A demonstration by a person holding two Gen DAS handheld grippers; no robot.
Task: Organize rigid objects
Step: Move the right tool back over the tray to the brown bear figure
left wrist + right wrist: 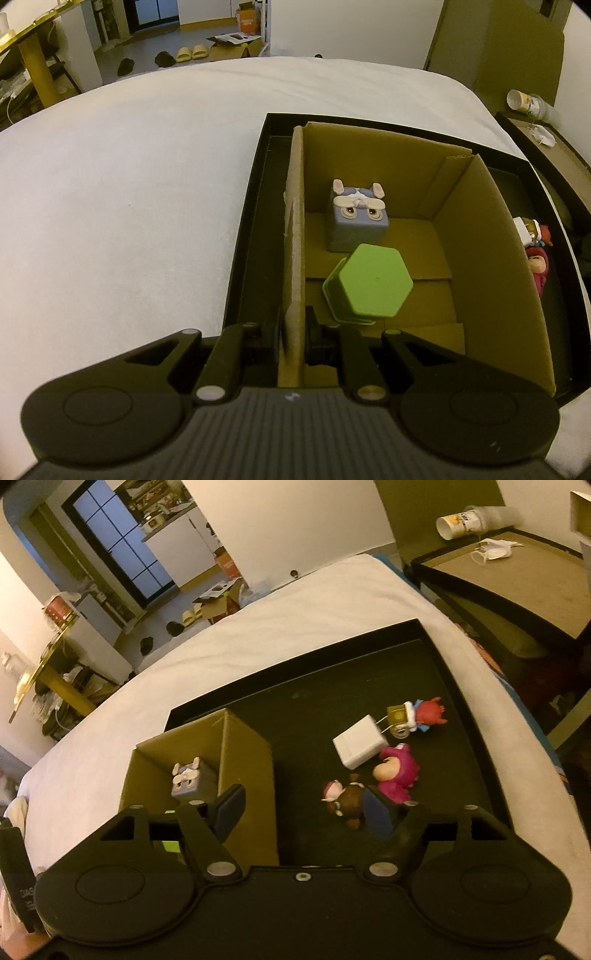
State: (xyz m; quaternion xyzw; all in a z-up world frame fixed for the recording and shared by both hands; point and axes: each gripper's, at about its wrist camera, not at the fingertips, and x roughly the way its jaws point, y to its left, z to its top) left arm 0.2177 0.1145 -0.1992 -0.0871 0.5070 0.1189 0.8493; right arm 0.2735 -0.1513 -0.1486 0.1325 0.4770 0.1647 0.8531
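The left gripper (pixel 293 332) jaws are clamping the cardboard box (pixel 491 236) wall; right gripper (pixel 306 805) jaws are gaping beside figurines (pixel 397 775). The black tray (pixel 295 672) is resting on the bed (pixel 129 184).

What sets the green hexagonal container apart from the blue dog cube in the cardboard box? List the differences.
Shape: the green hexagonal container has a six-sided top; the blue dog cube is square-sided.
Surface: the container's top is plain green; the cube carries a dog face with ears and eyes.
Position: in the left wrist view the container lies nearer the left gripper, the cube behind it.
Both sit inside the cardboard box.
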